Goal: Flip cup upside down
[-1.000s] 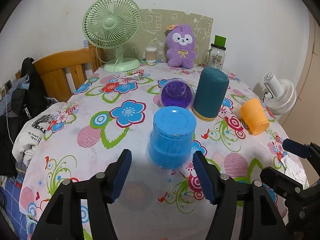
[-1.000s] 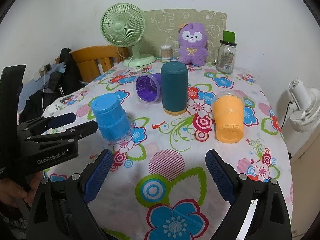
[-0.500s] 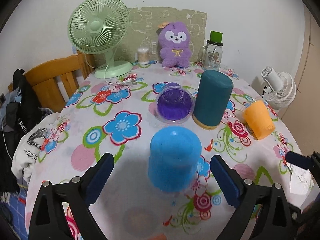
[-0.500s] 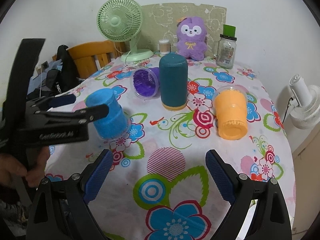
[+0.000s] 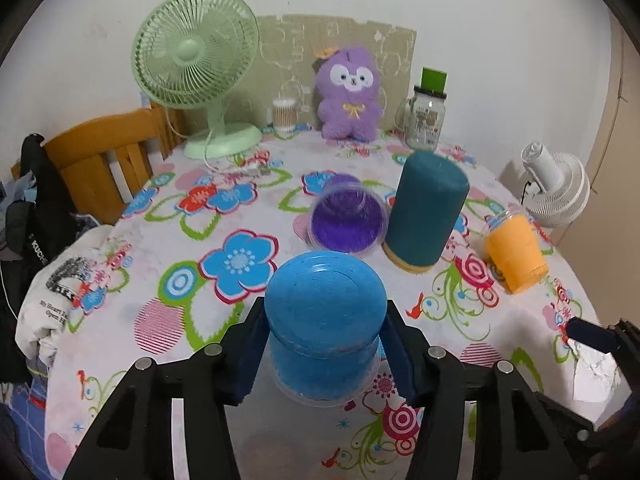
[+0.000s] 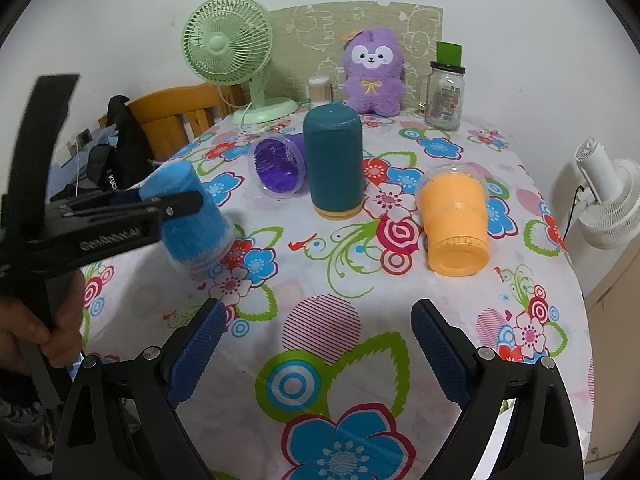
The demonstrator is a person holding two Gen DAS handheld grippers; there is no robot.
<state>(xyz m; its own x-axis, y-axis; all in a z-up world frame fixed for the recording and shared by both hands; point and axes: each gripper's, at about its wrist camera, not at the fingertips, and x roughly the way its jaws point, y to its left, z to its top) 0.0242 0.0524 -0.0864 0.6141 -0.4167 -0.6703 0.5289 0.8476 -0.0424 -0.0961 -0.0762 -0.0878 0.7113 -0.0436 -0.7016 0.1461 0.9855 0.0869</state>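
A blue cup [image 5: 325, 320] stands upside down, tilted, at the near left of the flowered table [image 5: 160, 320]. My left gripper [image 5: 325, 350] is shut on its sides; the right wrist view shows the cup [image 6: 192, 220] in that gripper's jaws, its rim just above the cloth. A purple cup [image 5: 347, 220] lies on its side, mouth toward me. An orange cup [image 6: 456, 224] lies tilted on the right. A teal cup [image 6: 334, 164] stands upside down. My right gripper [image 6: 318, 356] is open and empty over the near table.
A green fan [image 5: 200, 76], a purple plush toy [image 5: 348, 96], a glass jar [image 5: 426, 120] and a swab pot [image 5: 285, 114] stand at the table's back. A wooden chair [image 5: 104, 156] with clothes is on the left, a white fan [image 6: 608, 196] beyond the right edge.
My left gripper moved forward around the blue cup and closed on it; the cup now tilts. The right gripper has stayed open and nearly still.
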